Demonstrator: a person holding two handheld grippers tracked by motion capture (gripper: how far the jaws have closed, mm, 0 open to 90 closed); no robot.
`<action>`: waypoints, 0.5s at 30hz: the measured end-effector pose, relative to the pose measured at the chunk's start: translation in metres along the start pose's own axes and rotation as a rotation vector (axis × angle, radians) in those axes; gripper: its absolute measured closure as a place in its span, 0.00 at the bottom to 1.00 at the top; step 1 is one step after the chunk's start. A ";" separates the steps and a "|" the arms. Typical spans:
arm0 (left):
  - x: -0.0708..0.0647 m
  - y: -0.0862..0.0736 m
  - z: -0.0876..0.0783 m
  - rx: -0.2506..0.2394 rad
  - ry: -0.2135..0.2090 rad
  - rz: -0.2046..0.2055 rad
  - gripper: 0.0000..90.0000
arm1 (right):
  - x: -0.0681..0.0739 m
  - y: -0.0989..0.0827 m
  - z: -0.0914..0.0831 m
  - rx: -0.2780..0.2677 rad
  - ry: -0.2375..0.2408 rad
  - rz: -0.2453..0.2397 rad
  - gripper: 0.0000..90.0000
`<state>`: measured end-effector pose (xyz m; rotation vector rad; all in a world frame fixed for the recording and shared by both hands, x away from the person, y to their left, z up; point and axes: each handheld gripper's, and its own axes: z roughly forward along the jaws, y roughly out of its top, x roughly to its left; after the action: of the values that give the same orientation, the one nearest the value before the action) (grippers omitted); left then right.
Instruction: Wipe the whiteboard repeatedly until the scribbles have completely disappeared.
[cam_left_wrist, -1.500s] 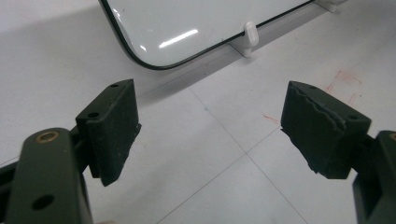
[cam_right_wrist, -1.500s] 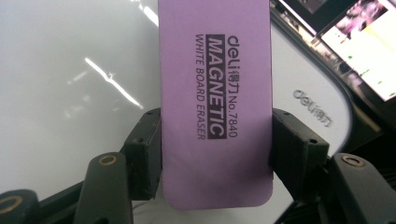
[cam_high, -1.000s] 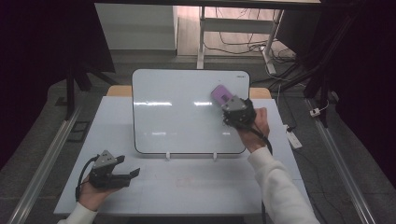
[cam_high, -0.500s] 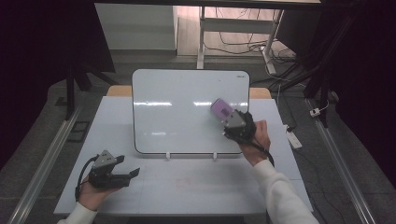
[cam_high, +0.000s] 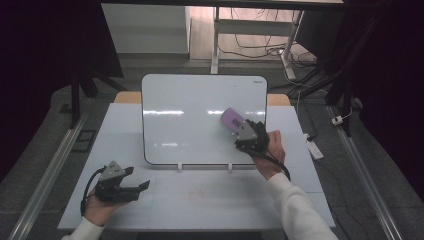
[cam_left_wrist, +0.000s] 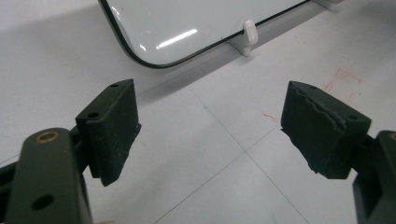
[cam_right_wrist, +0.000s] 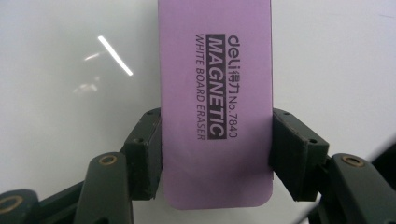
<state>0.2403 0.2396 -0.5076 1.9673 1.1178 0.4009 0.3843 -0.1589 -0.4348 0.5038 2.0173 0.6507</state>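
High view: nearest, at the left of the white table (cam_high: 210, 200), the left gripper (cam_high: 136, 179) is held low over the tabletop with its jaws spread wide and nothing between them; faint red marks (cam_left_wrist: 343, 79) are seen on the table beyond its pads. Farther off, at the right, the right gripper (cam_high: 239, 128) is clamped on a purple eraser (cam_high: 233, 119) by its long sides. The eraser is seen over the right part of the whiteboard (cam_high: 190, 115), which is propped on the far half of the table; contact with the board cannot be told.
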 end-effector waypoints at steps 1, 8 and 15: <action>0.000 0.000 0.000 -0.001 0.000 -0.002 0.23 | -0.008 0.000 0.000 0.003 -0.009 0.025 0.45; 0.003 -0.001 -0.001 -0.001 0.005 -0.008 0.23 | -0.022 -0.017 -0.004 0.011 -0.029 0.098 0.45; 0.000 0.001 0.002 0.005 -0.002 -0.001 0.22 | -0.006 -0.003 -0.001 -0.004 -0.016 0.028 0.45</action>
<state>0.2418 0.2380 -0.5080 1.9717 1.1195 0.3965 0.3860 -0.1647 -0.4326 0.5338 1.9963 0.6654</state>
